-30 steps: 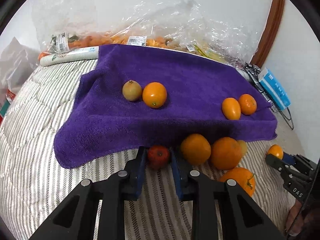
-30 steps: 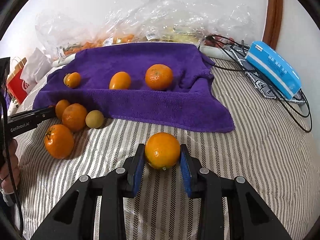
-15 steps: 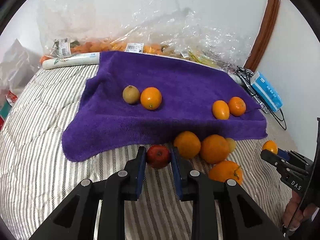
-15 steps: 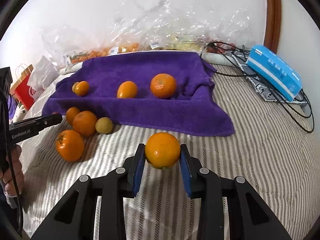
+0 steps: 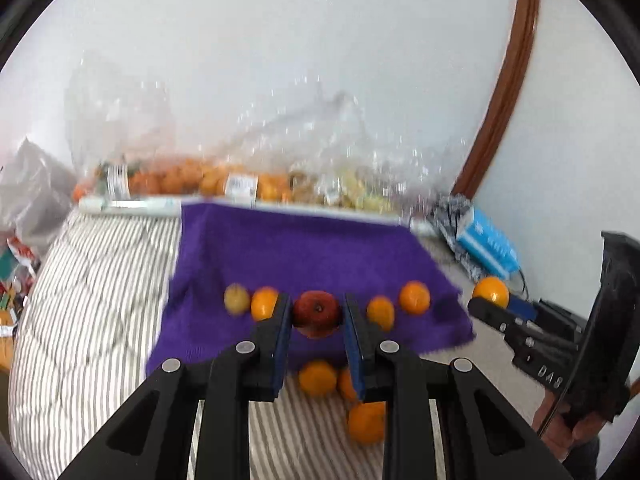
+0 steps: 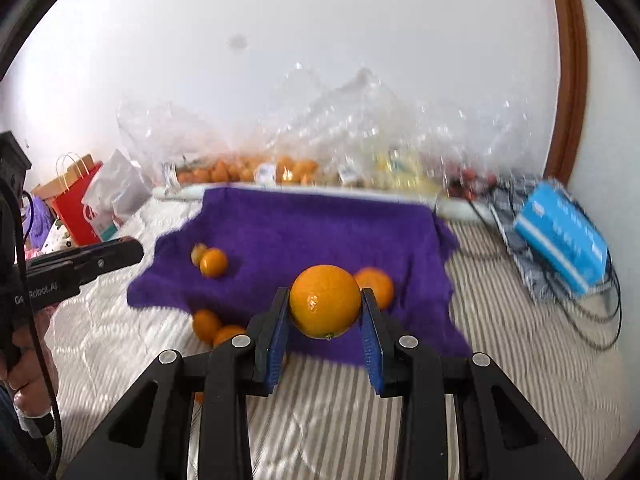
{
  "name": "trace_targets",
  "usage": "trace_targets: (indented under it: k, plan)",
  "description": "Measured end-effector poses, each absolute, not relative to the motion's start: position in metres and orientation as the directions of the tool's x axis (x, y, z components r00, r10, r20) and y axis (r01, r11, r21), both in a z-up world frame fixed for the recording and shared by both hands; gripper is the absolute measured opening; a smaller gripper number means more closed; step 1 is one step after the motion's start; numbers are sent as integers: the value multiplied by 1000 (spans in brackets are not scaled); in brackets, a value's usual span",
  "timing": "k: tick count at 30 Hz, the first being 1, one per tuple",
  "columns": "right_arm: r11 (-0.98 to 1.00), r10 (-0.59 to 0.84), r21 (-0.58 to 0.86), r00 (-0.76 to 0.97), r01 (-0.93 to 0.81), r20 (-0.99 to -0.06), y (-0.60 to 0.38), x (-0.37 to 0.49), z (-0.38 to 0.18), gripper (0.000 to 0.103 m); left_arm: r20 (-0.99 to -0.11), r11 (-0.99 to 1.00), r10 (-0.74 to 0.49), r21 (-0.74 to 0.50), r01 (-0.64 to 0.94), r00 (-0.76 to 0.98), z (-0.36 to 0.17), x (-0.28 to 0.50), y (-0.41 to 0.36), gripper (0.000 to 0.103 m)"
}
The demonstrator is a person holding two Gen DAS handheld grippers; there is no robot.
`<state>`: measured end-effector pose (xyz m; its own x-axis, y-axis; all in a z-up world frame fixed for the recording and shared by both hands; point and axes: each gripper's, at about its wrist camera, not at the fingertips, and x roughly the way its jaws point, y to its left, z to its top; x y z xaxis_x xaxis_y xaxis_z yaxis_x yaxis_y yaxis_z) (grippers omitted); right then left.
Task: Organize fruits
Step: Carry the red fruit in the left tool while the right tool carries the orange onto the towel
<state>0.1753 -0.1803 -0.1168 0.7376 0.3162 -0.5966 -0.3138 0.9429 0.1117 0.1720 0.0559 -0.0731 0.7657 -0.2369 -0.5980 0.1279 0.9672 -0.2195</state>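
The purple towel (image 6: 320, 232) is matt, fuzzy terry cloth, lying on a bed (image 6: 520, 340) of striped quilted fabric. Behind the towel, crinkled clear plastic bags (image 6: 360, 120) glint. The held orange (image 6: 325, 301) has glossy, dimpled skin; the apple (image 5: 317, 313) looks smooth with a dull sheen.

The right gripper (image 6: 325, 322) clamps a large orange (image 6: 325, 301) between its blue pads (image 6: 277, 344), held above the striped bedding (image 6: 500, 332). Beyond lies a purple towel (image 6: 304, 232) carrying smaller oranges (image 6: 213, 262); a blue box (image 6: 560, 236) sits right.
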Motion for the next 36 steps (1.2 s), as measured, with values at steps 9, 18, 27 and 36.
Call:
trace_targets:
  k: [9, 18, 27, 36]
  plan:
    - [940, 332, 121, 768, -320, -547, -166, 217, -100, 34, -575, 981, -184, -164, 108, 797, -67, 216, 53, 24]
    - [929, 358, 125, 752, -350, -554, -155, 246, -130, 34, -623, 985, -142, -165, 47, 769, -113, 236, 67, 24]
    - [945, 317, 123, 760, -302, -567, -175, 255, -148, 34, -643, 987, -114, -160, 13, 757, -130, 243, 75, 24]
    - [943, 329, 171, 737, -285, -591, -182, 264, -158, 34, -652, 987, -114, -163, 8, 750, -136, 246, 76, 24]
